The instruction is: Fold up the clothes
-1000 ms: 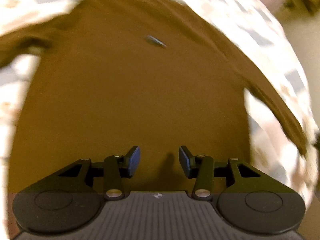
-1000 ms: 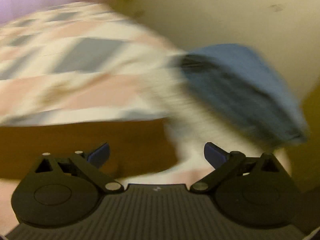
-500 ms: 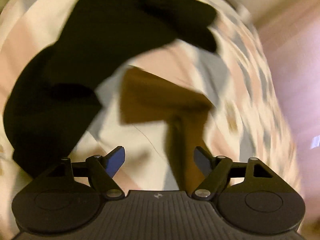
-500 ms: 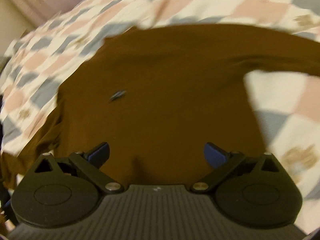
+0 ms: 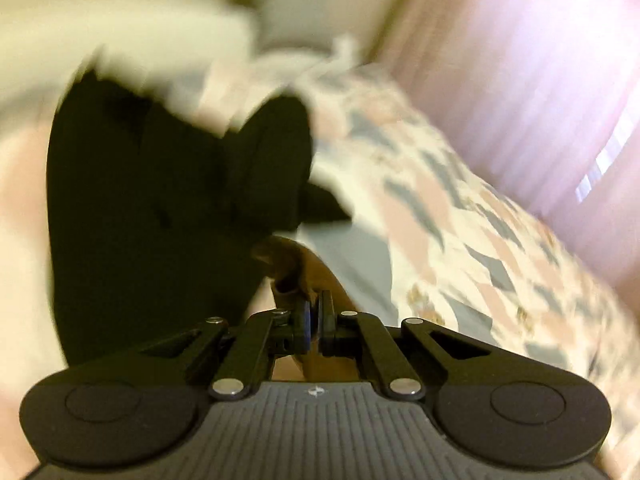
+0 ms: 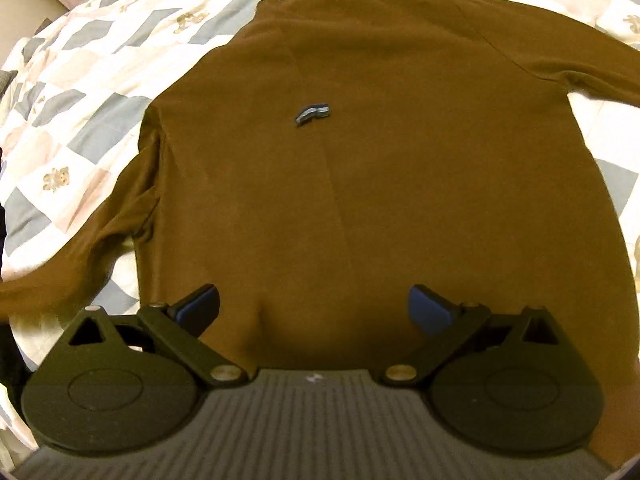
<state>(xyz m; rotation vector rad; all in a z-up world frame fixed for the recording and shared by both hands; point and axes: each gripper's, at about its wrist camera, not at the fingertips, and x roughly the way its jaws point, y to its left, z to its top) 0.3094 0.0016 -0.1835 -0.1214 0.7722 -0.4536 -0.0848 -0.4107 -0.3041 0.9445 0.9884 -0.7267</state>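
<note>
Since a second ago the left gripper has swung off the brown body toward the far side of the bed, and its jaws, which have just been closing, now pinch a fold of brown cloth, apparently the left sleeve end, beside a heap of black clothing; the view is blurred, so exactly which part it holds is uncertain. Meanwhile the right gripper has come round from the bed's edge to hang above the brown sweater, its jaws spread wide with nothing between them. That sweater lies flat on the checked quilt, hem nearest the right camera and neck at the far end, so its long axis runs straight away from that gripper; the sleeves trail out to either side, the left one angling down toward the near edge. A small grey-blue bit sits on the chest. Judging by its drape, the knit is soft, light and limp, likely to sag and crease when lifted, not fragile or slippery. Good holds would be cuffs, shoulder seams or hem corners, pinched through both layers.
</note>
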